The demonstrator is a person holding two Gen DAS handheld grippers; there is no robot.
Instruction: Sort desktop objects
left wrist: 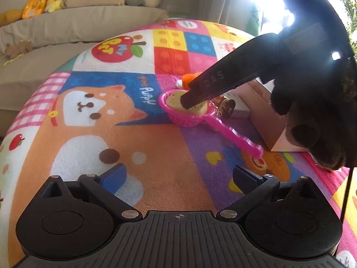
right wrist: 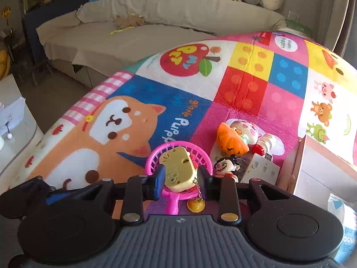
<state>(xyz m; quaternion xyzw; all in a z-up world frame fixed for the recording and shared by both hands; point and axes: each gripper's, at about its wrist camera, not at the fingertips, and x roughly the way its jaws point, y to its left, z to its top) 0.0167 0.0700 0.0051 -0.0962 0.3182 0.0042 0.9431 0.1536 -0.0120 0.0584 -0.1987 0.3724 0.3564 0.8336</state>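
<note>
pink strainer (right wrist: 178,169) handle toward right tongs (right wrist: 179,178).

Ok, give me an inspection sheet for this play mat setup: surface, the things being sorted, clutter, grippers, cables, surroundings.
Surface: colourful cartoon play mat, with puppy and apple prints.
Job's things: yellow toy in the pink strainer basket; beside it an orange plush, a white doll and a grinning keychain figure.
Clutter: cardboard box to the right of the toys; white card next to the figure.
Grippers: right gripper closed on the yellow toy over the basket; left gripper open, holding nothing, hovering above the mat.
Cables: nothing seen.
Surroundings: beige sofa with plush toys behind the mat; bright window.
</note>
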